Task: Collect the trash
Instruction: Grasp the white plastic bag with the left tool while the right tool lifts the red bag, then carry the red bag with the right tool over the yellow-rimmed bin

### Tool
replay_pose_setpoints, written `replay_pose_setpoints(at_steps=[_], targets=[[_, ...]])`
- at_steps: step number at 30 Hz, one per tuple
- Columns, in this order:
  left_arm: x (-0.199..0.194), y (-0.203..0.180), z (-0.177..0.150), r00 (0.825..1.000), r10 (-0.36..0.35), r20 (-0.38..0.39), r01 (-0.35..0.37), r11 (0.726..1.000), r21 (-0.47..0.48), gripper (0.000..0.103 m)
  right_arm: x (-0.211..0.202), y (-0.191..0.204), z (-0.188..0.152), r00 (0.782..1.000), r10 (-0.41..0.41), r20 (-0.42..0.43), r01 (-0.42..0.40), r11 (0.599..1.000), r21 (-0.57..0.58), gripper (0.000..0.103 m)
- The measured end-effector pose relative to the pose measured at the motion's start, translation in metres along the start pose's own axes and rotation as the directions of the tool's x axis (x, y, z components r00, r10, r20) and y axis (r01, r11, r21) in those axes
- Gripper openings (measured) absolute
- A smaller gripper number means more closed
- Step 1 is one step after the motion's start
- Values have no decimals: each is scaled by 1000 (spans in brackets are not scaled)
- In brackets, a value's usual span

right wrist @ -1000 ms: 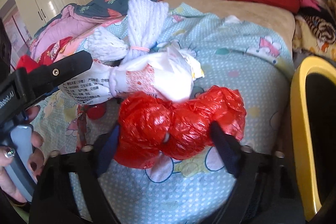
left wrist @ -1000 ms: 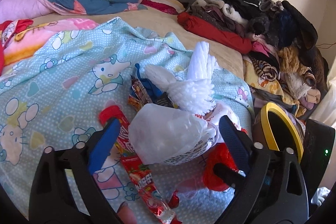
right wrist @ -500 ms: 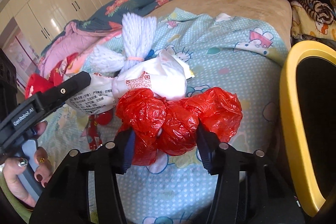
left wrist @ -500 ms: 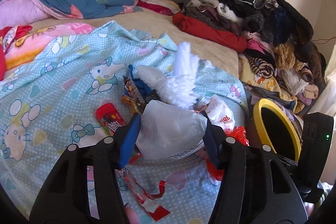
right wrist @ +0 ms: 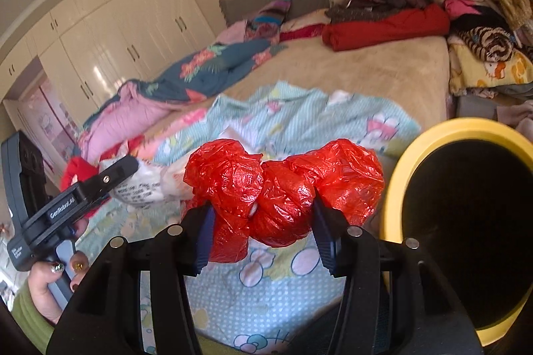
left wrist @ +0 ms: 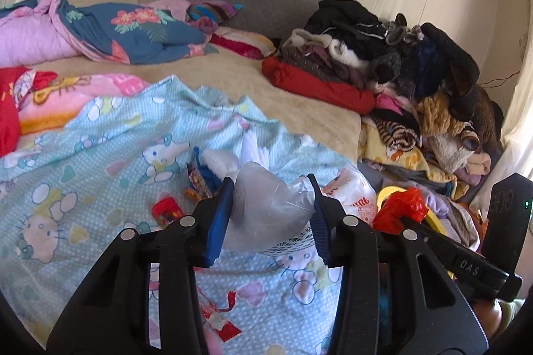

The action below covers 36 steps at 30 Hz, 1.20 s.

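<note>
My left gripper (left wrist: 271, 215) is shut on a white plastic bag (left wrist: 266, 208) and holds it lifted above the blue cartoon blanket (left wrist: 100, 162). My right gripper (right wrist: 263, 221) is shut on a crumpled red plastic bag (right wrist: 283, 185), held above the blanket next to the yellow-rimmed bin (right wrist: 466, 135). In the left wrist view the red bag (left wrist: 401, 211) shows at the right, over the bin's rim (left wrist: 389, 190). Snack wrappers (left wrist: 196, 185), a red wrapper (left wrist: 166, 210) and white netting (left wrist: 223, 160) lie on the blanket.
A heap of clothes (left wrist: 399, 62) fills the bed's right side. Folded quilts (left wrist: 100, 32) lie at the far left. Another printed bag (left wrist: 353, 195) lies by the bin. White wardrobes (right wrist: 116, 38) stand behind the bed.
Both grippers closed on their bags and lifted them off the blanket. The views rose and pulled back; the red bag now hangs near the bin's rim.
</note>
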State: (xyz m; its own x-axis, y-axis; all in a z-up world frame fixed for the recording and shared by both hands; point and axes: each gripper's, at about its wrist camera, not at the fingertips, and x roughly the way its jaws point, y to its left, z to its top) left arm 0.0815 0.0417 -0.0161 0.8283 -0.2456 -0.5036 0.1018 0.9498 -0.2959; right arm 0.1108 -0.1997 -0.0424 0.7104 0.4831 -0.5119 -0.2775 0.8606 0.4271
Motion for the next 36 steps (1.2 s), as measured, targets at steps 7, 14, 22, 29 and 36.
replay_pose_setpoints(at_steps=[7,14,22,29,36], targets=[[-13,-13,7,999,20,34,-22,999,37,35,-22,-9,15,998,-20,61,19,1000,8,49],[-14,-31,9,999,15,35,-18,997,72,35,-42,-18,26,992,-49,117,48,999,17,50],[-7,-58,9,1000,-8,23,5,992,127,35,-59,-44,37,983,-99,157,91,994,57,51],[3,-84,3,999,-40,1,40,984,175,35,-71,-69,42,975,-146,166,131,986,99,51],[13,-108,-3,997,-71,-25,74,974,214,35,-77,-94,43,971,-181,154,159,977,140,51]])
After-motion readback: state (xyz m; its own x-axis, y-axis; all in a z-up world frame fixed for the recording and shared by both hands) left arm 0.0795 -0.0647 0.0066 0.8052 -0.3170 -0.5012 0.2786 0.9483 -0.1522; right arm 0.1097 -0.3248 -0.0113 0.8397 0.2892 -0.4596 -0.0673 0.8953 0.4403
